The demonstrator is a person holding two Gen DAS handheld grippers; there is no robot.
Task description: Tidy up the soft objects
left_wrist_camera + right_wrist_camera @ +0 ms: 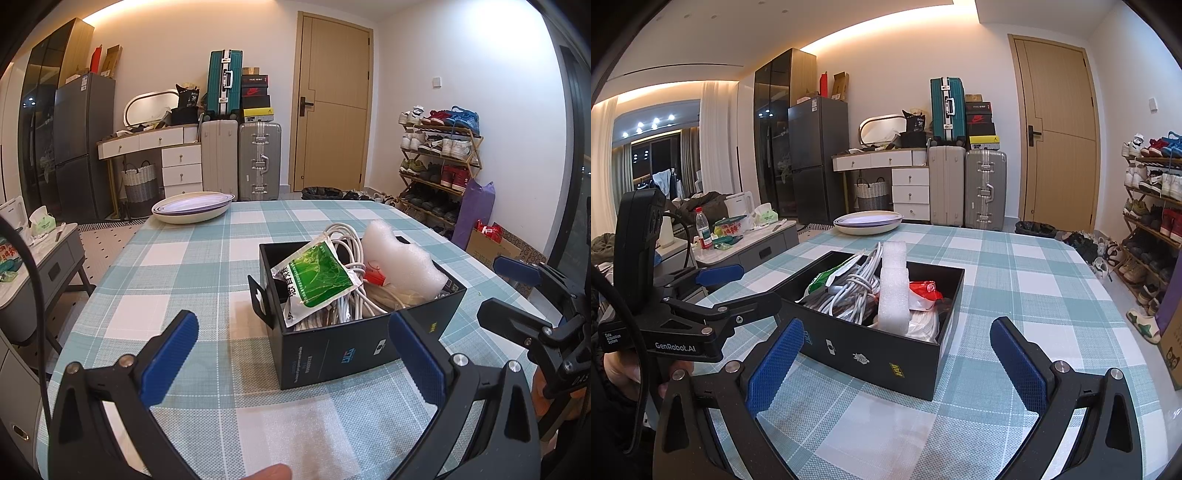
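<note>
A black box (332,350) stands on the checked tablecloth, also in the right wrist view (886,354). It holds a green and white packet (314,280), coiled white cables (347,240), a white foam piece (402,262) and a red packet (925,291). The foam (894,288) stands upright in the right wrist view. My left gripper (291,354) is open and empty just in front of the box. My right gripper (894,362) is open and empty at the box's near corner. The right gripper also shows at the left view's right edge (517,295), the left gripper at the right view's left (738,291).
A stack of cream and lilac bowls (194,208) sits at the table's far left edge. Beyond the table are suitcases (258,158), a white drawer desk (162,155), a shoe rack (439,162) and a side table (33,258) on the left.
</note>
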